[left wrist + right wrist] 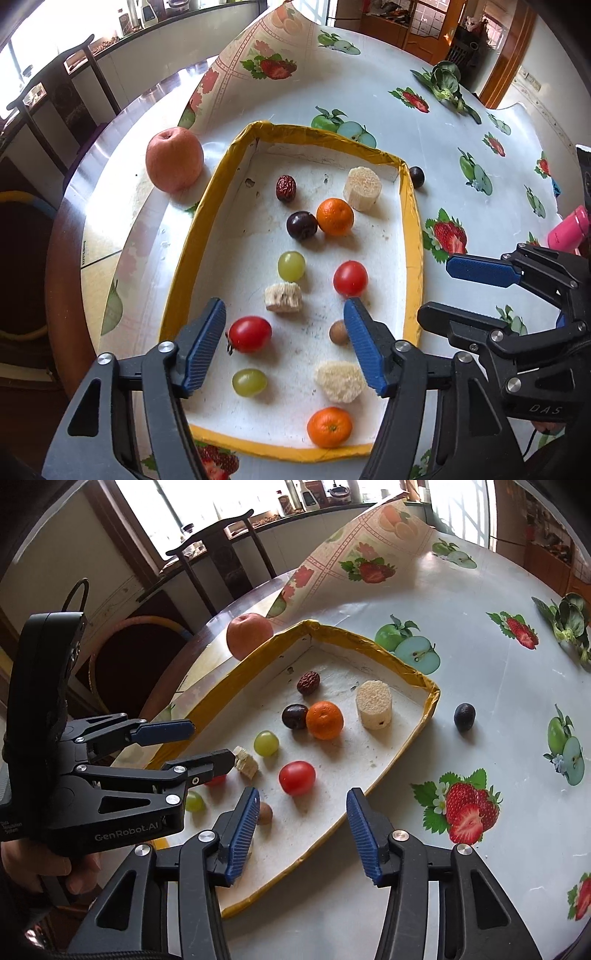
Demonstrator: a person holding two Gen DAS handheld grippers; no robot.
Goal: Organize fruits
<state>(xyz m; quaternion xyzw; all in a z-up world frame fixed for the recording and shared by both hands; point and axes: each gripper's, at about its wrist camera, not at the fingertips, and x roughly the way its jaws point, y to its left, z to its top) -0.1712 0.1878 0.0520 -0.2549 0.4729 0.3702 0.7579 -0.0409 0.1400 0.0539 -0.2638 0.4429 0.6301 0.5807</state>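
Shallow white tray with yellow taped rim on a round table under a fruit-print cloth.

Left gripper low over the near part of the tray, jaws spread wide, holding nothing. Between its blue pads, from the left wrist camera: a cherry tomato at 9 o'clock, a pale cut chunk at 12, a small brown nut at 3.

Right gripper above the tray's right edge, jaws also spread, empty.

Farther in the tray: green grape, second cherry tomato, dark plum touching a small orange, pale cylinder piece, red date toward 12 o'clock. Nearest the camera: another grape, a rough white piece, a second orange.

Outside the tray: large apple at 10 o'clock, just beside the rim; a dark plum-like fruit just past the far right corner. Leafy greens well apart at 1 o'clock.
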